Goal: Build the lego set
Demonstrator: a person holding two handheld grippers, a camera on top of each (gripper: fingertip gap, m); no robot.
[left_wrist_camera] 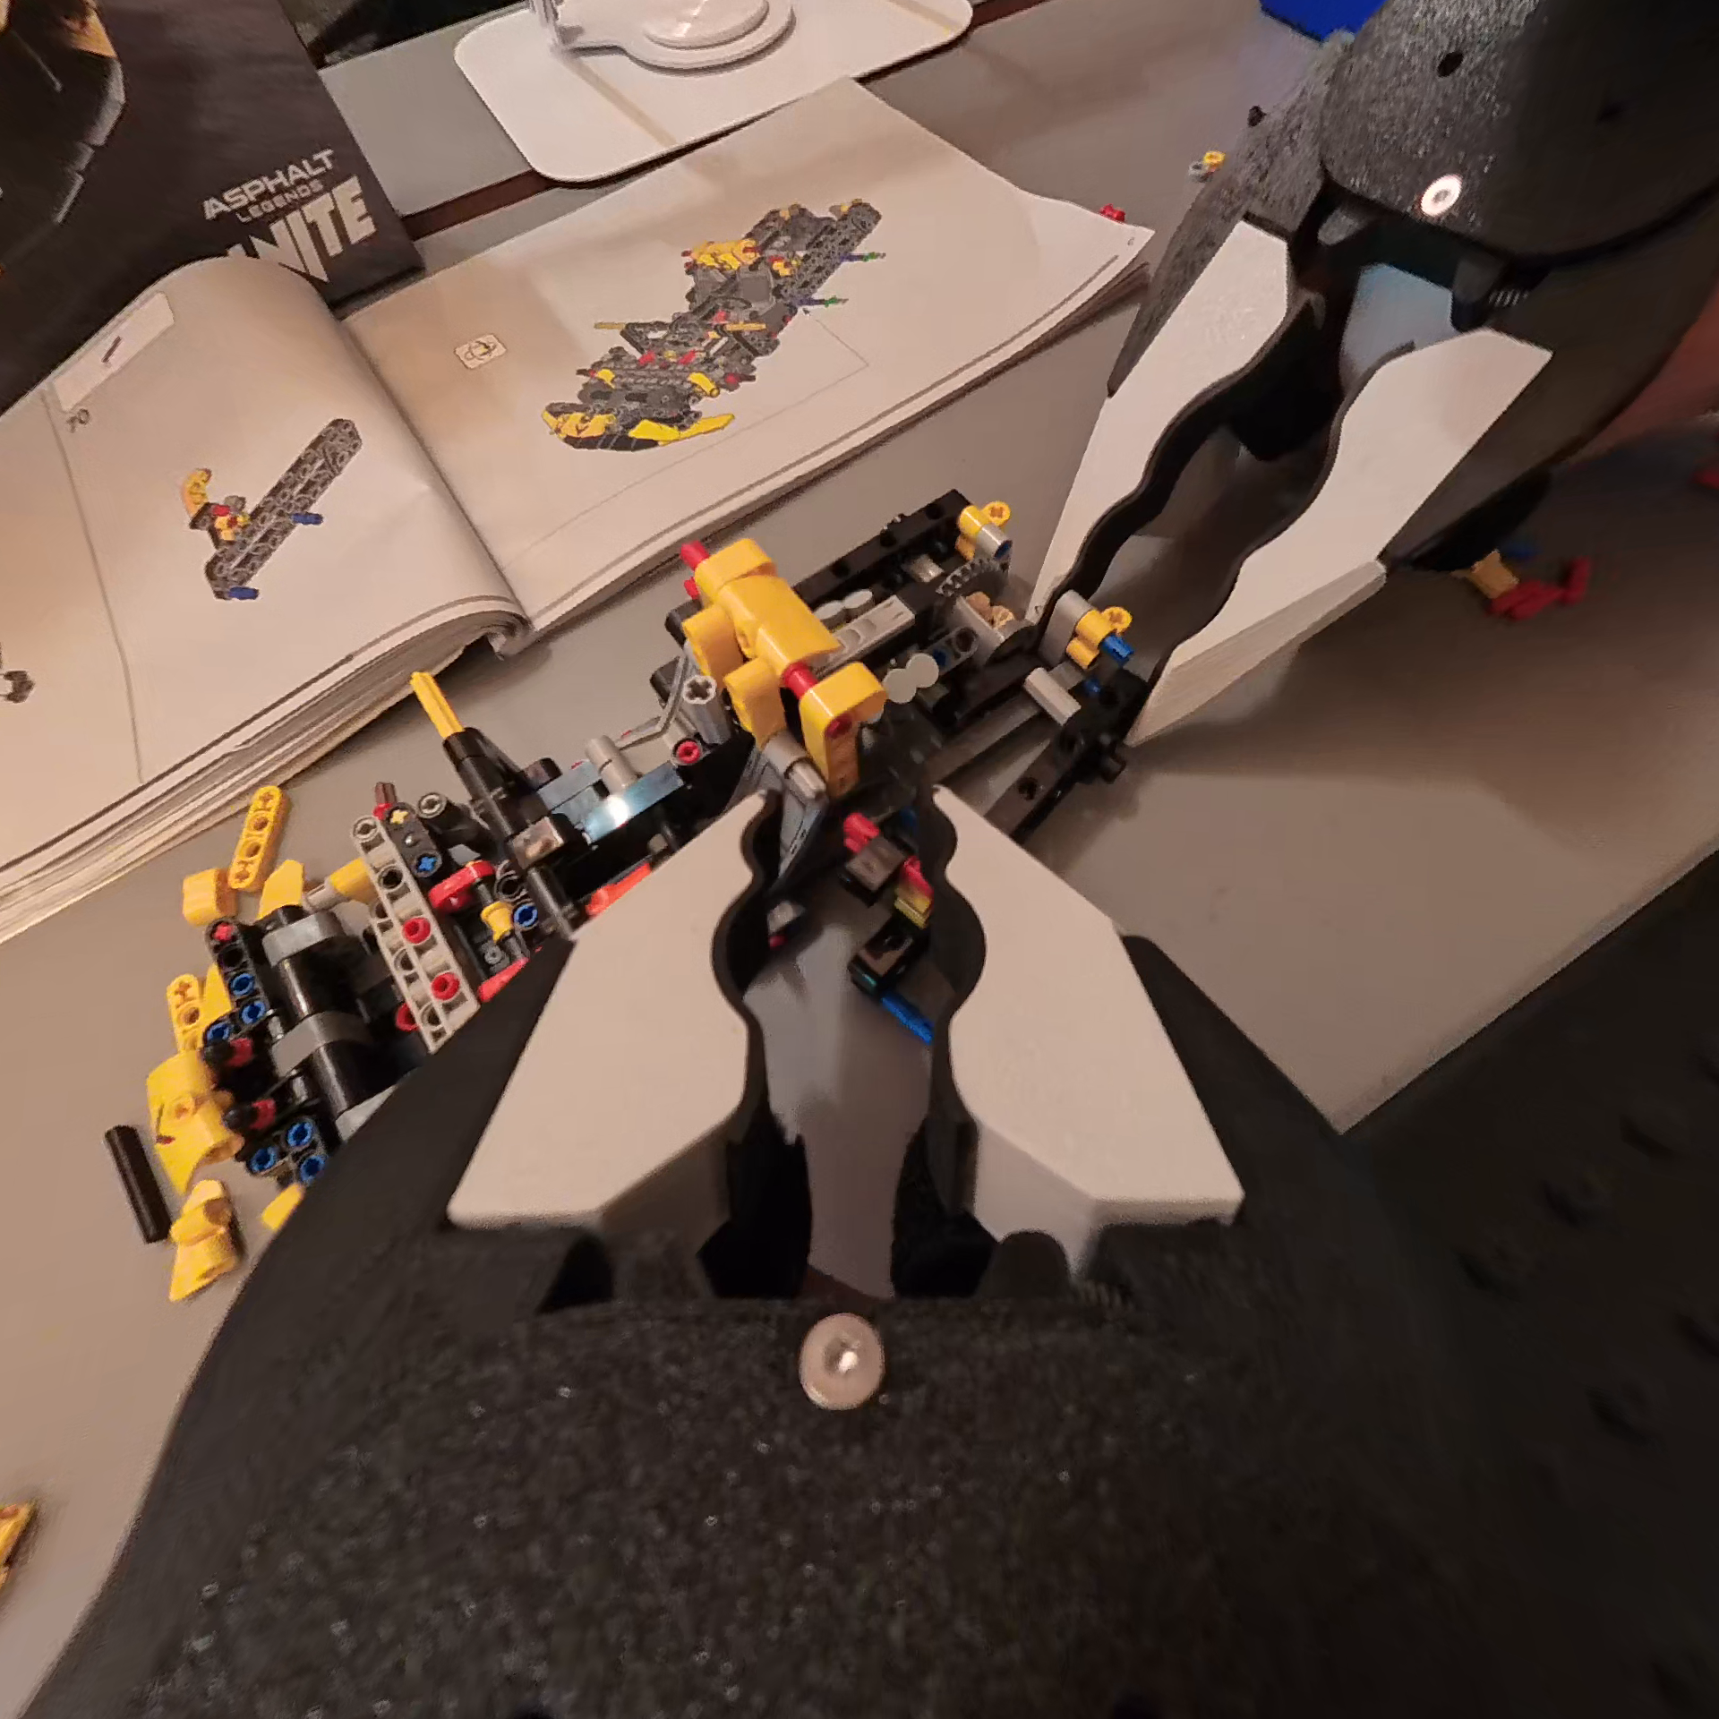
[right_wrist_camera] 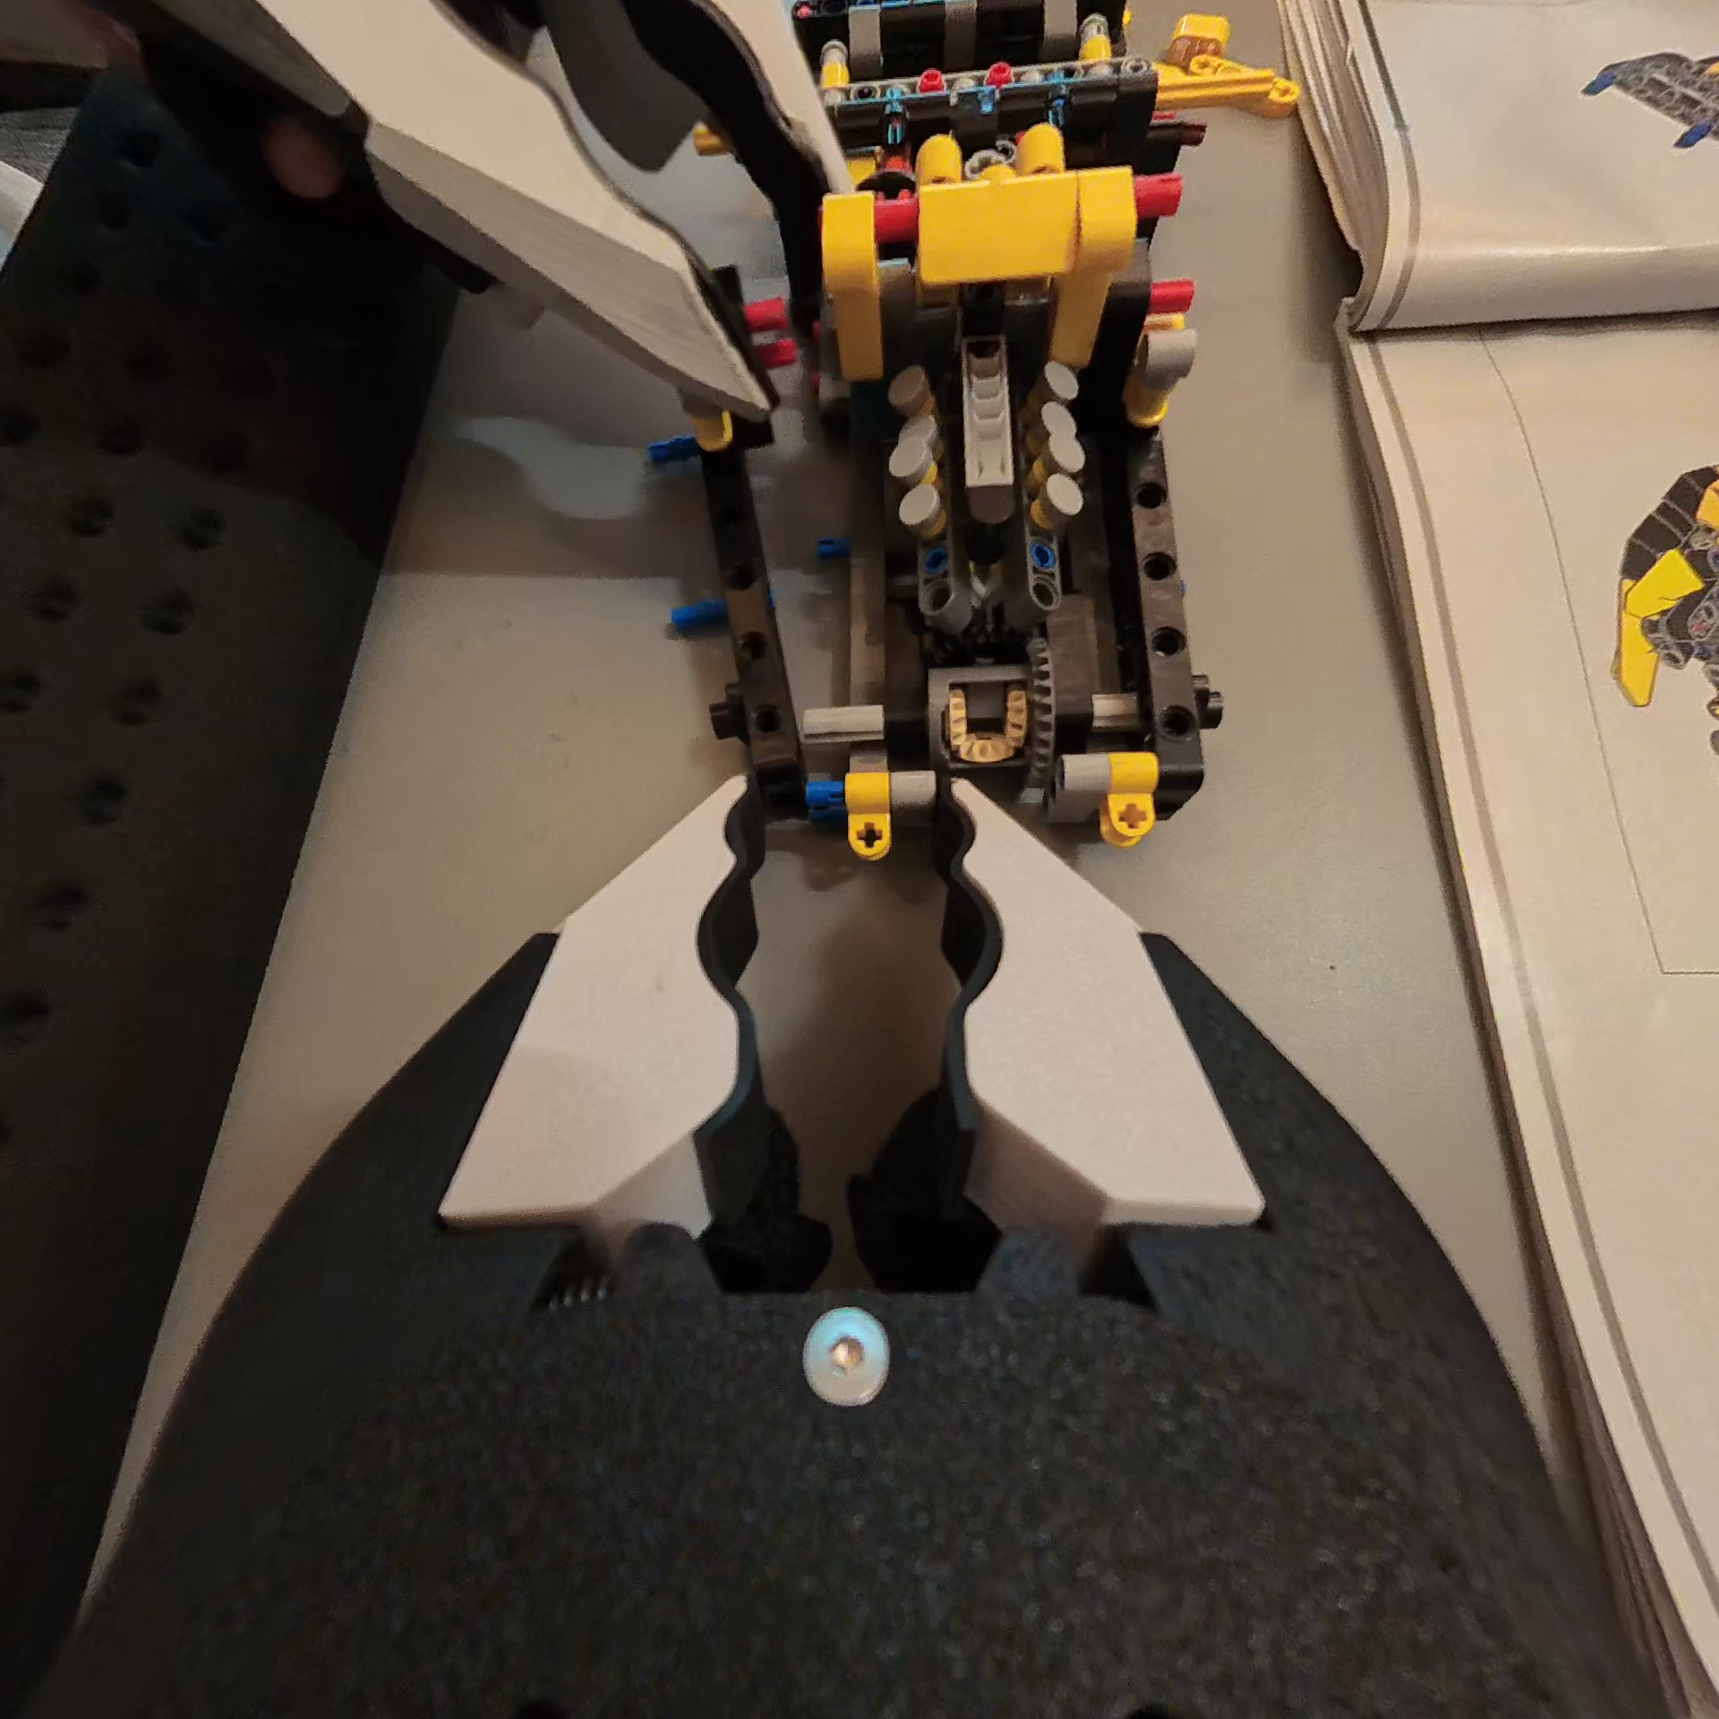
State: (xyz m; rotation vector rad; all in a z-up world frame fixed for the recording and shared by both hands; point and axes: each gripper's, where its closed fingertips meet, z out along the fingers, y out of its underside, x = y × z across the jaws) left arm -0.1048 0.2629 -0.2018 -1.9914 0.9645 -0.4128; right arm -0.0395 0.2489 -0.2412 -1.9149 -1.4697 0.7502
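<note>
A long black, grey and yellow lego chassis (left_wrist_camera: 930, 632) lies on the grey table, with a yellow block (left_wrist_camera: 763, 614) on top. In the right wrist view the chassis (right_wrist_camera: 1153, 577) shows its engine pistons and rear gear. My left gripper (left_wrist_camera: 851, 800) is closed around side parts of the chassis near its middle. It also shows in the right wrist view (right_wrist_camera: 786, 298) at the top left. My right gripper (right_wrist_camera: 851, 795) is closed around the yellow and grey connector (right_wrist_camera: 888, 800) at the chassis's rear end. It shows in the left wrist view (left_wrist_camera: 1102, 660) at the upper right.
An open instruction booklet (left_wrist_camera: 651, 372) lies behind the chassis, on the right in the right wrist view (right_wrist_camera: 1581, 651). Loose yellow pieces (left_wrist_camera: 200, 1237) and a black pin (left_wrist_camera: 139, 1181) lie at the left. A dark box (left_wrist_camera: 186, 139), a white tray (left_wrist_camera: 651, 102) and red pieces (left_wrist_camera: 1535, 595) are farther off. Tip to tip, the grippers are about 8 centimeters apart. The yellow block (left_wrist_camera: 763, 614) lies some 4 centimeters from my left tips, 9 centimeters from my right tips. It is also in sight in the right wrist view (right_wrist_camera: 1016, 206).
</note>
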